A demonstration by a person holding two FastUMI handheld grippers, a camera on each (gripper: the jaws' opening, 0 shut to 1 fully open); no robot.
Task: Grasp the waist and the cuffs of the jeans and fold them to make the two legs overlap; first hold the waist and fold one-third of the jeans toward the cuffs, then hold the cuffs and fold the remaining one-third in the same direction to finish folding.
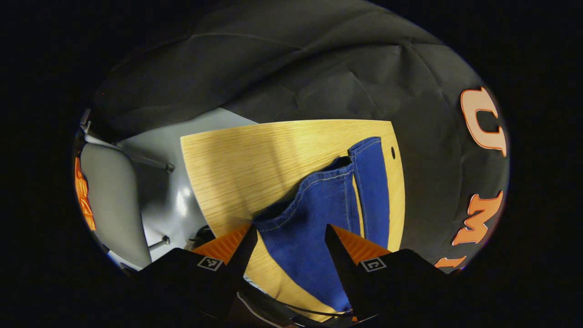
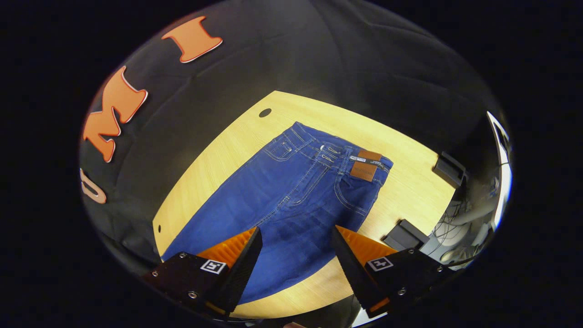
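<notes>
At bottom of the left gripper view, the left hand-held gripper (image 1: pixel 291 234) hangs spread apart, nothing between its fingers, with blue denim directly under the gap. That denim is the cuff end of the jeans (image 1: pixel 319 214): two legs lying side by side, slightly apart, hems toward the upper right of the frame, near hem gaping a bit. Beyond them is bare wood of the surface (image 1: pixel 237 155), then a grey chair (image 1: pixel 114 200) at the left edge.

At bottom of the right gripper view, the right hand-held gripper (image 2: pixel 296 237) is likewise wide, empty, hovering over the thigh area. Farther up the frame sits the waist (image 2: pixel 339 155) with its brown patch (image 2: pixel 364 171), flat on the surface, roughly centre frame. Two dark brackets (image 2: pixel 403 234) sit on the surface edge at right.

Judgement: legs not overlapped yet, so first step is pending. To do it well:
- left takes one cuff at the outer hem edge, both layers pinched
- right moves up to the waist, same side, grabs the band rather than loose fabric
- lift both ends together, carry across as one, keep the leg taut so seams line up
- lay down flat, no bunching at the crotch
</notes>
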